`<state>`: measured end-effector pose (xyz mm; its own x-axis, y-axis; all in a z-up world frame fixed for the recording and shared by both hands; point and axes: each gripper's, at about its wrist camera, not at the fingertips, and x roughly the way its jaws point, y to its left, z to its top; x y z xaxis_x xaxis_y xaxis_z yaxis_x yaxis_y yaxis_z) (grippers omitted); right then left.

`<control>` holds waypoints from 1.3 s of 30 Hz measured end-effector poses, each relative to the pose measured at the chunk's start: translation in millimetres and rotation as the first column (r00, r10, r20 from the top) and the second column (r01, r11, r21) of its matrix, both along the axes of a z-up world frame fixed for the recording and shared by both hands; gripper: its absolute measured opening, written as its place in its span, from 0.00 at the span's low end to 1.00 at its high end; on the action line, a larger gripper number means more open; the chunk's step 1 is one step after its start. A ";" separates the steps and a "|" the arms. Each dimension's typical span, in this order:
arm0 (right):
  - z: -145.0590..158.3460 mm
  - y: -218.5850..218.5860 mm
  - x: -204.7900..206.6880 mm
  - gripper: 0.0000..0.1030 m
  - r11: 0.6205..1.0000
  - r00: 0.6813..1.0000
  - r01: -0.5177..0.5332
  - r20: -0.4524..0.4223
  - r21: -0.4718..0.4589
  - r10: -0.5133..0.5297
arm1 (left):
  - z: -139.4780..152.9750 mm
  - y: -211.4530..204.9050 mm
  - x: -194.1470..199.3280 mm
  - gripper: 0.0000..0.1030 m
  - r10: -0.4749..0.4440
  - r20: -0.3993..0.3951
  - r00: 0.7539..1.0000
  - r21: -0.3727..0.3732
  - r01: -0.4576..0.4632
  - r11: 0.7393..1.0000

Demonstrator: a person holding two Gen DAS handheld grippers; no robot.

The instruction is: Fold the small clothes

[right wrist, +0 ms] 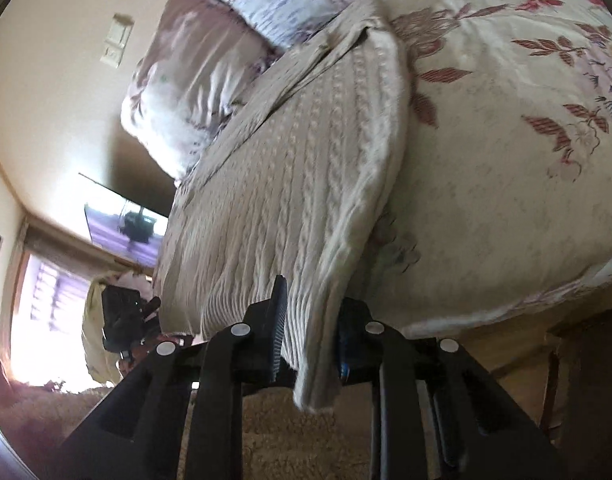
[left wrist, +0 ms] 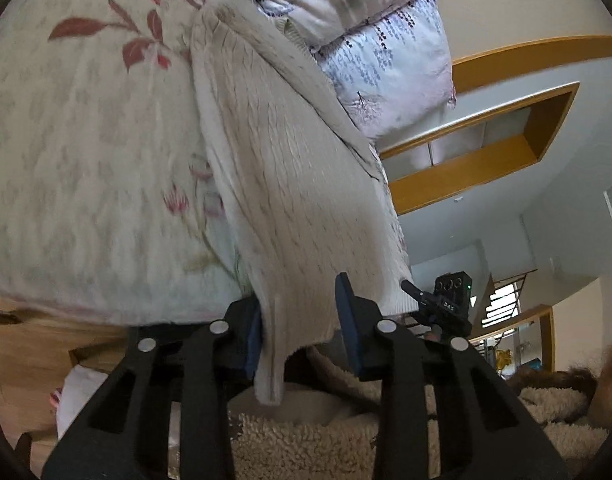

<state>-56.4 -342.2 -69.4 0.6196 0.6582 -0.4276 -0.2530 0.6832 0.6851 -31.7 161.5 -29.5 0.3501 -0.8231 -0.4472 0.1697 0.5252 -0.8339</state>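
A cream cable-knit sweater [left wrist: 274, 152] lies spread on the floral bed cover [left wrist: 86, 140], its hem hanging toward me over the bed edge. My left gripper [left wrist: 300, 320] is shut on one corner of that hem, which fills the gap between its blue pads, with a flap dangling below. In the right wrist view the same sweater [right wrist: 298, 160] runs away across the bed cover [right wrist: 506, 160]. My right gripper [right wrist: 311, 328] is shut on the opposite hem corner, the cloth pinched between its pads.
Patterned pillows [left wrist: 386, 60] [right wrist: 194, 92] lie at the sweater's far end. A person's fleecy beige garment [left wrist: 306, 440] is right below both grippers. A wooden wall shelf [left wrist: 486, 152], a wall screen [right wrist: 126, 224] and a bright window [right wrist: 46, 312] lie beyond the bed.
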 end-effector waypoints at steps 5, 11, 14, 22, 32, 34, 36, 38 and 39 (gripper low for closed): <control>6.1 5.6 -2.4 0.08 0.999 0.999 0.021 0.045 -0.041 -0.020 | 4.9 -11.7 -1.7 0.09 -0.039 0.010 0.999 0.063 0.039 0.997; 37.8 -0.5 -11.1 0.08 0.979 0.962 0.178 0.227 -0.098 -0.152 | 27.0 -13.4 14.2 0.06 -0.012 0.071 0.997 0.134 0.003 0.991; 55.6 -2.1 -14.2 0.08 0.955 0.921 0.266 0.327 -0.134 -0.211 | 43.6 -7.1 25.8 0.06 0.029 0.124 0.992 0.179 -0.051 0.983; 98.4 14.3 4.4 0.07 0.865 0.801 0.441 0.541 -0.240 -0.257 | 93.4 4.5 76.5 0.06 0.167 0.293 0.942 0.314 -0.259 0.914; 141.2 8.3 79.6 0.07 0.832 0.776 0.502 0.548 -0.238 -0.312 | 129.9 -10.1 172.8 0.06 0.206 0.370 0.906 0.334 -0.337 0.880; 150.6 8.2 102.6 0.07 0.829 0.773 0.510 0.544 -0.229 -0.326 | 132.9 -13.3 193.6 0.06 0.218 0.370 0.903 0.337 -0.349 0.875; 156.4 7.9 121.5 0.07 0.833 0.776 0.509 0.535 -0.216 -0.335 | 133.2 -18.3 217.3 0.06 0.225 0.378 0.898 0.353 -0.364 0.862; 158.1 5.2 148.9 0.07 0.836 0.783 0.510 0.511 -0.200 -0.356 | 128.6 -22.8 237.8 0.06 0.230 0.376 0.898 0.367 -0.372 0.852; 156.9 3.8 159.8 0.07 0.837 0.789 0.510 0.497 -0.199 -0.362 | 122.0 -24.0 252.2 0.06 0.240 0.358 0.903 0.372 -0.373 0.850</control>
<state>103.5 -338.3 87.5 0.9712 0.1508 -0.1846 -0.0864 0.9445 0.3170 220.4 137.5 92.5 0.7191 -0.4055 -0.5643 0.1361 0.8785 -0.4579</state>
